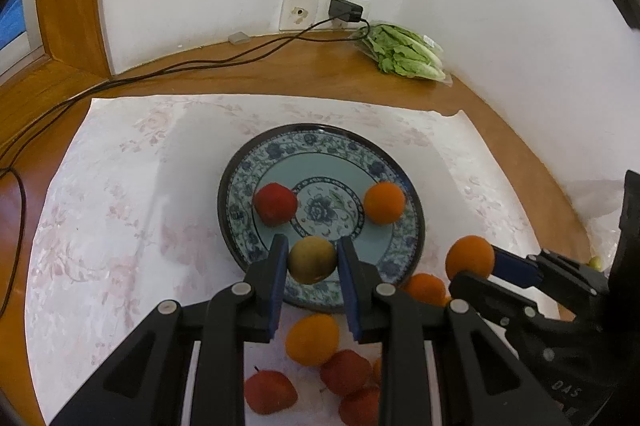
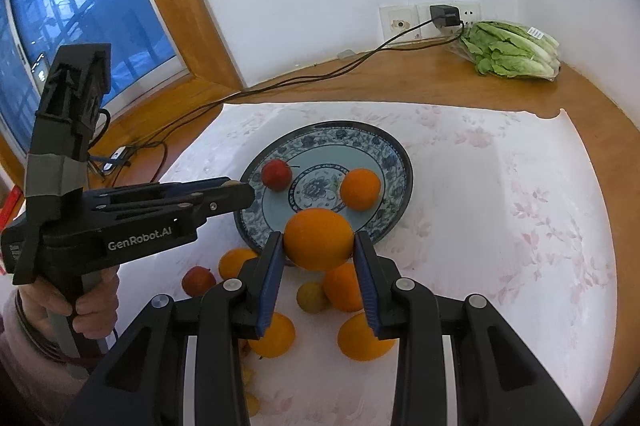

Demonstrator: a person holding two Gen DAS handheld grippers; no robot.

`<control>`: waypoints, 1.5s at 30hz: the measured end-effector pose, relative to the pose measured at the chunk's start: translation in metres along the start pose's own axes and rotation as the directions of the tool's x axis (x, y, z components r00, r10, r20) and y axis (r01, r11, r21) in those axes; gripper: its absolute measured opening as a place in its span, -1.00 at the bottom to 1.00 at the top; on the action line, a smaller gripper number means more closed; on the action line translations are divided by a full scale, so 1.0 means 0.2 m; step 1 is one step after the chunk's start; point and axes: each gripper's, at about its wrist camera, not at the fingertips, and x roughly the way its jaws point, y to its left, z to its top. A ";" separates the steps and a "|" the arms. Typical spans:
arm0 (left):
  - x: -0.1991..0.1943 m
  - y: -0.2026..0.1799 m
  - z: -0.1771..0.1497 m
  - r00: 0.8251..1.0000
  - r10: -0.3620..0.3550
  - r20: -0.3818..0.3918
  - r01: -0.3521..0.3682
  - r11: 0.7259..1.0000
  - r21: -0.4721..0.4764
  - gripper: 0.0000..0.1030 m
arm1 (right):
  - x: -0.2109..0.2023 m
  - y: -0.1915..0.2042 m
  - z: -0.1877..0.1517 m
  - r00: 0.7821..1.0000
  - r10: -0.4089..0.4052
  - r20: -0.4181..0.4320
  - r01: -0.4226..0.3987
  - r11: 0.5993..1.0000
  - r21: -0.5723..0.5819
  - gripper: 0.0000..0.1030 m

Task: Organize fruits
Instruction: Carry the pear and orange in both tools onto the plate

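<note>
The left gripper (image 1: 312, 262) had its jaws clenched on a small yellow-green fruit (image 1: 313, 259), held just above the near rim of the blue plate (image 1: 320, 142). The right gripper (image 2: 319, 246) had its jaws squeezed on a big orange (image 2: 319, 239), also held up near the plate's front edge. Both fruits were off the cloth, so they looked ready to go onto the plate.

A red apple (image 1: 276, 204) and another orange (image 1: 384, 202) already sat on the plate, well apart, one on each side of the flower in the middle. That left room at the front for the two held fruits.

More oranges and red apples (image 1: 270, 392) lay in a loose pile on the white cloth (image 1: 120, 186) near the plate, waiting for their turn. The cloth covered the wooden table (image 2: 400, 82). A bag of lettuce (image 2: 512, 50) rested far back by the wall, out of the way.
</note>
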 end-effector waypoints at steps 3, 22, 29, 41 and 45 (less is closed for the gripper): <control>0.03 0.01 0.01 1.000 0.012 0.008 -0.012 1.000 0.004 -0.50 | 0.02 -0.01 0.01 1.000 -0.005 -0.005 0.005 1.000 0.003 -0.30; 0.17 0.04 0.01 1.000 0.015 -0.012 -0.015 1.000 -0.007 -0.50 | 0.16 -0.04 0.04 0.999 -0.019 -0.026 0.019 1.000 0.016 -0.30; 0.23 0.06 0.00 0.999 0.024 -0.037 -0.025 1.000 -0.011 -0.50 | 0.23 -0.03 0.04 0.998 -0.041 -0.055 0.040 0.999 -0.019 -0.30; 0.26 0.05 0.00 0.998 0.031 -0.048 -0.031 0.999 0.011 -0.50 | 0.32 -0.02 0.03 0.995 -0.069 -0.076 0.065 0.996 -0.064 -0.30; 0.27 0.05 0.00 0.998 0.030 -0.048 -0.029 0.999 0.016 -0.50 | 0.34 -0.02 0.04 0.994 -0.070 -0.079 0.065 0.996 -0.069 -0.30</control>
